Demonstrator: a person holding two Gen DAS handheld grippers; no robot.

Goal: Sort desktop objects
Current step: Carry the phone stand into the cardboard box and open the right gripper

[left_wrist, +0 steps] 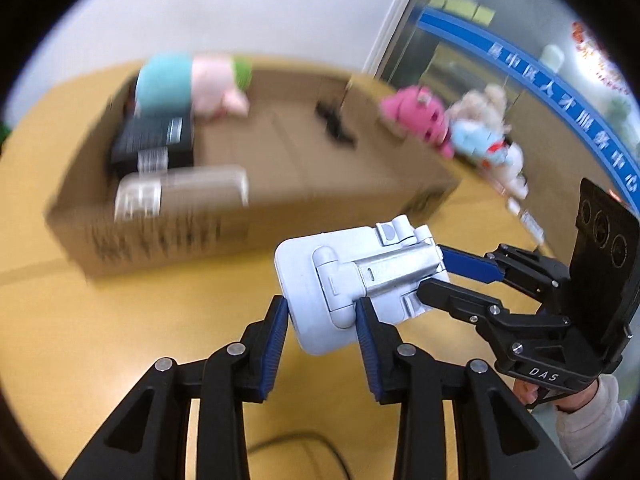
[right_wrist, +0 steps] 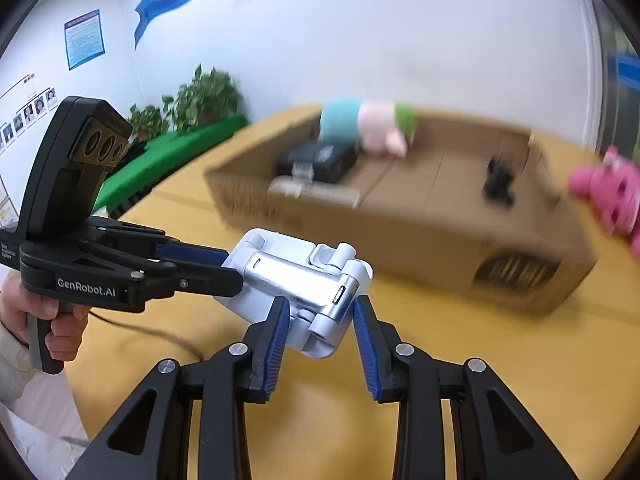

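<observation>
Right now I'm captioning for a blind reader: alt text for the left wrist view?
Both grippers, left and right, hold a white folding stand above a yellow table. Behind it sits a blurred open box holding a plush toy.

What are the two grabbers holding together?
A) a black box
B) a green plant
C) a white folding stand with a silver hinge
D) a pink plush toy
C: the white folding stand sits clamped in the jaws of the left gripper and of the right gripper, while the pink plush toy lies beside the cardboard box.
</observation>
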